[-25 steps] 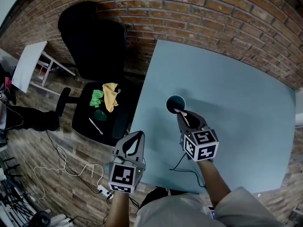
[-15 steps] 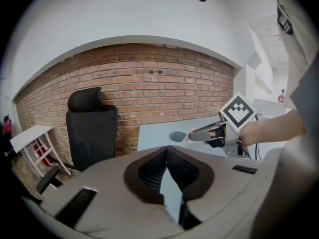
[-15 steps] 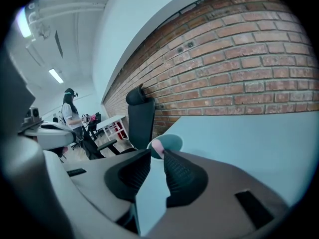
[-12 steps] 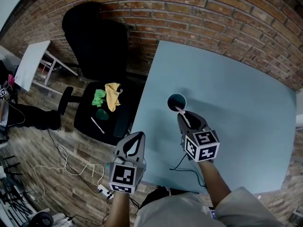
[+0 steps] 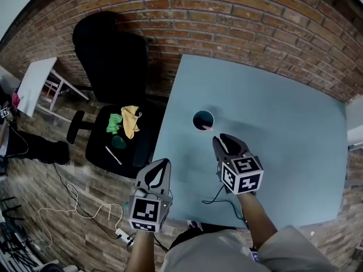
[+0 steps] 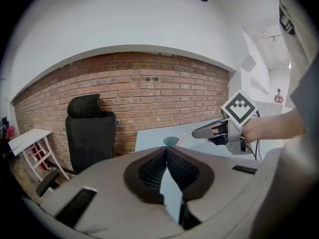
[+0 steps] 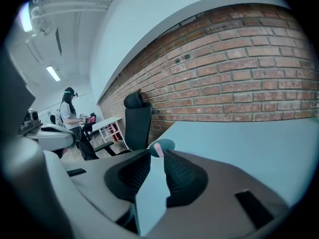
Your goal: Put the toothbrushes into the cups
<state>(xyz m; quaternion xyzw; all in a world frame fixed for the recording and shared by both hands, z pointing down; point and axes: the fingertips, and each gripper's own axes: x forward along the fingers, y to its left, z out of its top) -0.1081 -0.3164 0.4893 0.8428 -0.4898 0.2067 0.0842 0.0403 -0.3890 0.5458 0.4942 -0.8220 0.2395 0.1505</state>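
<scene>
A person is holding two handheld grippers over the near edge of a pale blue table (image 5: 295, 129) set against a brick wall (image 5: 238, 16). A teal cup (image 5: 202, 118) is standing on the table near its left edge, with a pink toothbrush (image 5: 206, 127) leaning out of it toward the person.

The right gripper (image 5: 221, 140) is hovering just short of the cup, its jaws standing apart with nothing between them. In the right gripper view the cup (image 7: 163, 144) and the pink toothbrush tip (image 7: 158, 150) are showing just beyond the gap between the jaws of the right gripper (image 7: 153, 156), not touching them.

The left gripper (image 5: 164, 162) is hanging off the table's left edge, well apart from the cup, its jaw tips meeting and holding nothing; its own view is showing them closed (image 6: 166, 151), with the cup (image 6: 171, 141) farther ahead.

Beside the table, a black office chair (image 5: 113, 61) is carrying a green cloth (image 5: 115, 122), a yellow cloth (image 5: 131, 119) and a slim white item (image 5: 113, 154) too small to identify.
</scene>
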